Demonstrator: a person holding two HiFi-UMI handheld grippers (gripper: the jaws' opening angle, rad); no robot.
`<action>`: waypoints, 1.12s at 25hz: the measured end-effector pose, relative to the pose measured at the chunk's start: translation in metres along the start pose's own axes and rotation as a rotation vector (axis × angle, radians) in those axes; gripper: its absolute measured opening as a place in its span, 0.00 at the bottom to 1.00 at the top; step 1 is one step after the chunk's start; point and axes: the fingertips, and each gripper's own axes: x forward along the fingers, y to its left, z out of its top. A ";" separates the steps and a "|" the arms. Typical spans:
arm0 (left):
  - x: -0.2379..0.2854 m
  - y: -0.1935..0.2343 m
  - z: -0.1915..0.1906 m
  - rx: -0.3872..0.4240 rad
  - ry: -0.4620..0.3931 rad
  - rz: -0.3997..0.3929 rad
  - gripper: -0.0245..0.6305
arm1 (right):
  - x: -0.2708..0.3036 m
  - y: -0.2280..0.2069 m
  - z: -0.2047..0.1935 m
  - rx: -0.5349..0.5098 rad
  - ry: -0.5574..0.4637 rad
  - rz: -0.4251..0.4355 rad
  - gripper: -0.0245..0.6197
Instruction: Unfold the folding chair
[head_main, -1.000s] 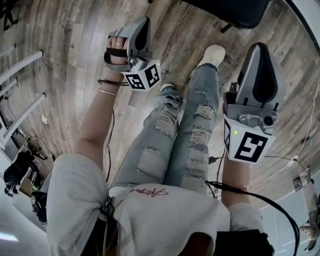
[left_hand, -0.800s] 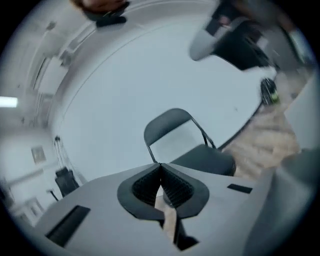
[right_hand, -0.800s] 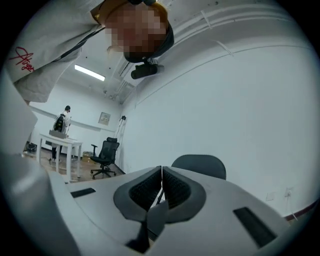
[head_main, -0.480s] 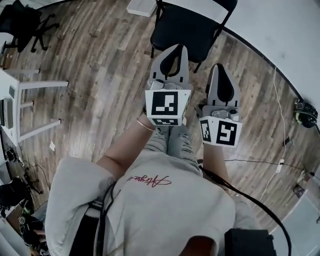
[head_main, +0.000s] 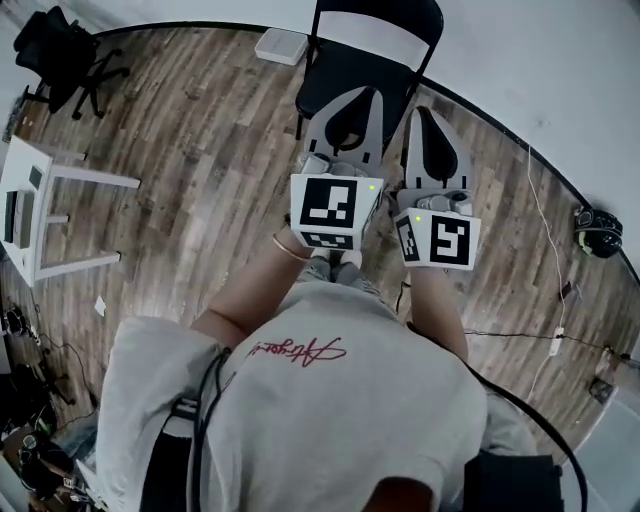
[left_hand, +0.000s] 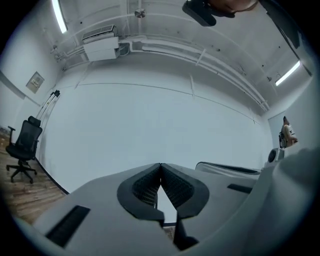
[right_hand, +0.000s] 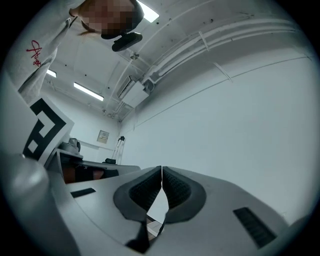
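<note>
The left claw (head_main: 356, 93) and right claw (head_main: 421, 111) are clenched (nothing inside). The chair (head_main: 340, 68) stands open, top middle.

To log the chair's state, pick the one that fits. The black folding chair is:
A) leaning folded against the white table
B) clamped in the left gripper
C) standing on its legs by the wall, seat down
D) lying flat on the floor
C: the folding chair stands upright at the wall with its seat level, and the left gripper and right gripper are both shut on nothing.
</note>
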 end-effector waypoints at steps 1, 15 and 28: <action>-0.003 -0.004 0.000 -0.015 0.008 -0.006 0.06 | -0.005 -0.001 0.000 0.001 0.006 0.003 0.06; -0.003 -0.020 0.011 0.055 -0.040 -0.034 0.06 | -0.014 -0.023 0.014 0.002 -0.012 -0.017 0.06; -0.009 -0.024 -0.004 0.047 -0.011 -0.077 0.06 | -0.015 -0.024 0.008 -0.009 -0.005 -0.043 0.06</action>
